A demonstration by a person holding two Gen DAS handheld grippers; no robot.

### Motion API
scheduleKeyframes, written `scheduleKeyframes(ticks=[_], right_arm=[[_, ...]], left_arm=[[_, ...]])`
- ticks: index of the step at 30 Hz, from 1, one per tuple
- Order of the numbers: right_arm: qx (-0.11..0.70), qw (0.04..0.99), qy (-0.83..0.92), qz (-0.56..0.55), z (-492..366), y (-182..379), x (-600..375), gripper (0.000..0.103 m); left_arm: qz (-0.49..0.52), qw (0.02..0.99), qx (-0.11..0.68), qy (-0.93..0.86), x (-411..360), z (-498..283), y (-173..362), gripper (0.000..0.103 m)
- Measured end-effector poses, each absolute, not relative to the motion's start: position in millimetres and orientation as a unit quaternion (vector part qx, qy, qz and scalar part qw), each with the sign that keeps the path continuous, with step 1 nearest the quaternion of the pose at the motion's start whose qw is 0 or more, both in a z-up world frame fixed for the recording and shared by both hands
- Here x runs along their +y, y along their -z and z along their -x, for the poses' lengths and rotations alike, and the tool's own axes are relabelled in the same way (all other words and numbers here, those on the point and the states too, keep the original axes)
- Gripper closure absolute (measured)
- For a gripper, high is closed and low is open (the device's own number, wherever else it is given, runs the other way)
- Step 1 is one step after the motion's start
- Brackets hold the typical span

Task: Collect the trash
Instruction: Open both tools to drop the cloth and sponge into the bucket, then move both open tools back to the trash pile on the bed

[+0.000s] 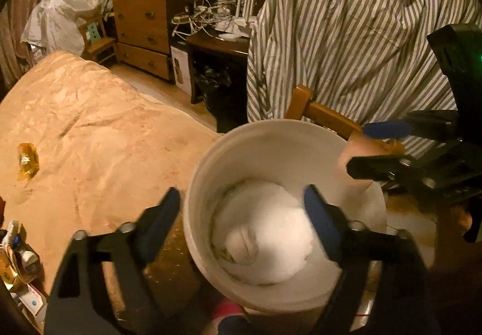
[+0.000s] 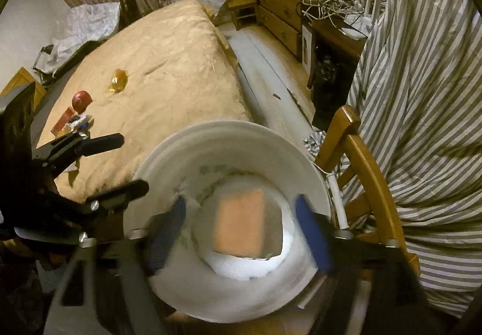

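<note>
Both claws hang over a white bucket [image 1: 280, 136], pointing down into it.

The left claw [image 1: 241, 214] is wide open, with nothing in it. One blue finger [image 1: 162, 214] sits outside the bucket's rim and the other is over the inside. Right below it, at the bottom of the bucket, lies a soft white lump of trash [image 1: 265, 232] (it may be paper or a bag; I cannot tell which).

The right claw [image 2: 241, 229] is wide open too, and its pads press on nothing. Between its blue fingers [image 2: 310, 232], and under them, is a blurry orange-pink flat piece [image 2: 241, 223] over the white trash. It touches neither finger.

Off past the left claw, on the tan bed cover [image 1: 99, 130], a shiny gold wrapper [image 1: 28, 160] lies by itself. In the right claw's view there is also a red round thing [image 2: 81, 100] near it. A wooden chair [image 2: 364, 160] with a striped cloth [image 2: 421, 94] on it stands just beside the bucket.
</note>
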State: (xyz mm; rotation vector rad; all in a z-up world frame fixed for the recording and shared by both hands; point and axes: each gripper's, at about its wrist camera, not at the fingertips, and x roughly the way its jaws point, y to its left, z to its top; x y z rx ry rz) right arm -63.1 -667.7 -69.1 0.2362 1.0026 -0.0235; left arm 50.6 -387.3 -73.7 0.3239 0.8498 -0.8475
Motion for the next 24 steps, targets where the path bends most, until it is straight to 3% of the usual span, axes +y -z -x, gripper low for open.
scheduleKeyframes(ticks=[14, 24], right_arm=[[0.417, 0.905, -0.012, -0.084, 74, 37, -621, 0.026], [0.334, 0.929, -0.153, -0.053, 49, 26, -465, 0.026]], left_arm=[[-0.118, 0.831, 0.384, 0.385, -337, -54, 58, 0.02], [-0.021, 0.879, 0.413, 0.236, -138, -102, 88, 0.02]])
